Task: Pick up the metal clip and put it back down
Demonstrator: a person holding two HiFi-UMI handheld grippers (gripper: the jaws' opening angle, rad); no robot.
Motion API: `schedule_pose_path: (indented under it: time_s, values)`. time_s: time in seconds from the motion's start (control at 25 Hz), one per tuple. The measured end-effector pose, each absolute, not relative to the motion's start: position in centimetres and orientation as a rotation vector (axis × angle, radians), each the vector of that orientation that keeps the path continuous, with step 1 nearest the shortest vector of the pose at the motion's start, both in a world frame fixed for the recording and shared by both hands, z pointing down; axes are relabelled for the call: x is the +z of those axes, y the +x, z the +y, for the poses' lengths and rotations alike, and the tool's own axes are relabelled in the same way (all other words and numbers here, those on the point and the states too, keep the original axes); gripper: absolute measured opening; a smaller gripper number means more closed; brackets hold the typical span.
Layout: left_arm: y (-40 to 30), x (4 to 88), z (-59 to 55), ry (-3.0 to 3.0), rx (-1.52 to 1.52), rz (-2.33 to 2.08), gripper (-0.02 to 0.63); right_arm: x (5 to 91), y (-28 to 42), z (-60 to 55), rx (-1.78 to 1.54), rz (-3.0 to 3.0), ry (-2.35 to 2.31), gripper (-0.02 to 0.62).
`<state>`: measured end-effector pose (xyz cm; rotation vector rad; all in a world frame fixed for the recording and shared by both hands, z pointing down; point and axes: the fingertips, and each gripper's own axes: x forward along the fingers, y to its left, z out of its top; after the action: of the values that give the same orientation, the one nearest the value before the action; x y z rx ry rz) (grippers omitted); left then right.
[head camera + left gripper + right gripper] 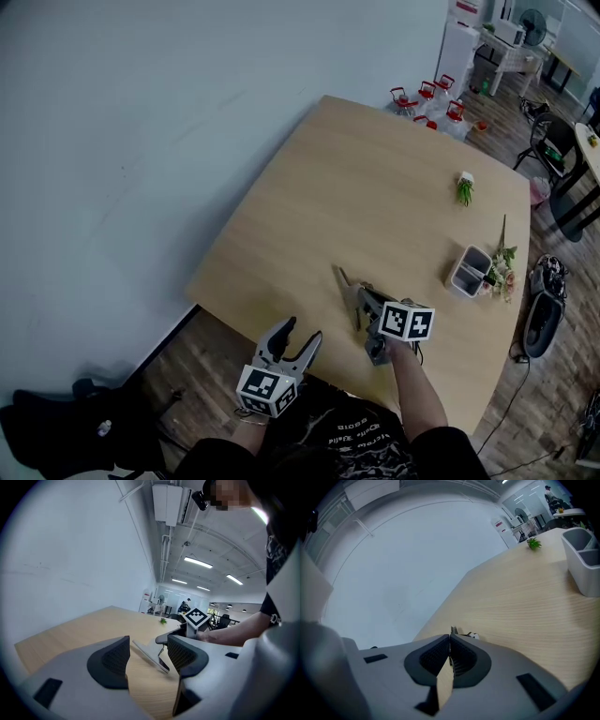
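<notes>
Lying toward the lower middle of the head view, near the close edge of the surface (375, 187), the metal clip (348, 289) was found pinched at one end by the right gripper (366, 302). In the right gripper view the jaws of that gripper were shown almost fully together. Only a thin sliver of the clip was left poking out past their tips. The grip was judged to have been taken at the clip's end so that its long body could be raised or lowered clear of the jaws. Whether the far end was touching the surface could not be told.

The left gripper (300, 336) was held at the lower left, off the edge of the surface. Its jaws were spread wide with nothing between the pads, presumably so that it was kept out of the way. In the left gripper view the clip was seen well beyond those open jaws, slanted, with its upper end at the right gripper.
</notes>
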<state>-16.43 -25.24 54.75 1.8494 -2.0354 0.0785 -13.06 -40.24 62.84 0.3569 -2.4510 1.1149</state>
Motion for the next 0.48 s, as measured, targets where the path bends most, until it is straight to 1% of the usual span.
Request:
schedule_pose_path:
  time_s: [0.48]
  values:
    - [-17.5, 54.9, -23.8, 1.803, 0.071, -2.062, 0.247, 66.3, -13.0, -40.7, 1.184, -2.358, 0.420, 0.023]
